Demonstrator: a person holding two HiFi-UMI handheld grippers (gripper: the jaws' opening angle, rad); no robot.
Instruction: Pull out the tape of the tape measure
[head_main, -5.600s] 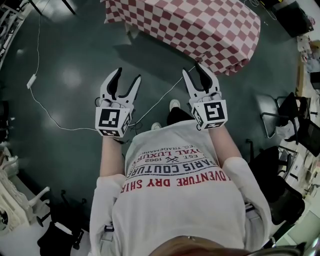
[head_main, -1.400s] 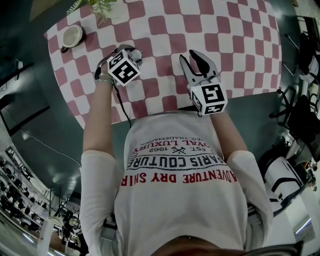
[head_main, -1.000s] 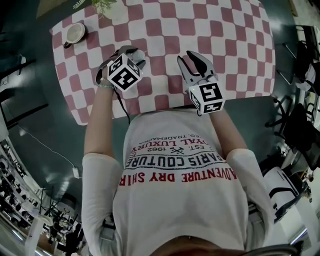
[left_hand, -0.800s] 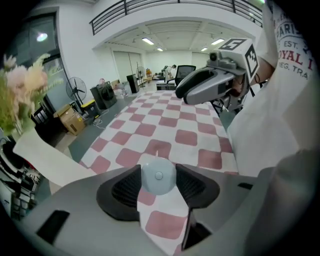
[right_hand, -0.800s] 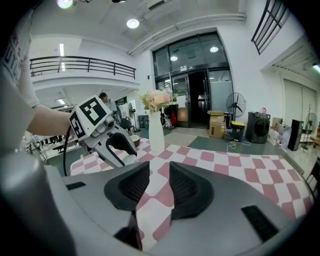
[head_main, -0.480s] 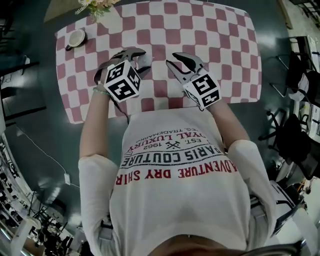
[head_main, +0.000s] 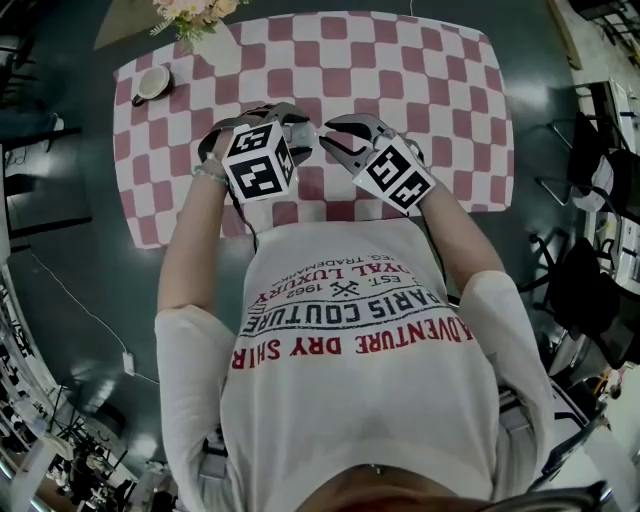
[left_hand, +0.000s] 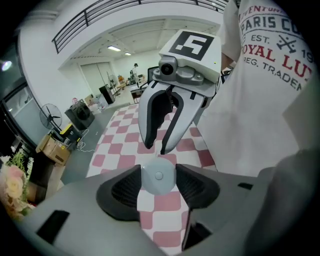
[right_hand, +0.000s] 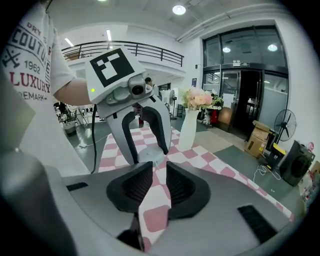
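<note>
A small round pale tape measure sits between the black pads of my left gripper, which is shut on it. In the right gripper view the same disc shows between the left gripper's fingers. My right gripper points straight at it, tips close to the disc. Its jaws are closing, with a narrow gap still between the pads. Whether the tape's tip lies in that gap is too small to tell. In the head view both grippers, left and right, meet tip to tip above the checked table.
A cup stands at the table's far left corner, with a vase of flowers beside it; the white vase also shows in the right gripper view. A cable runs over the dark floor at the left.
The table has come nearer in view. Both grippers swung inward until their tips face each other. The right gripper's jaws have narrowed; the left gripper keeps its hold on the disc.
</note>
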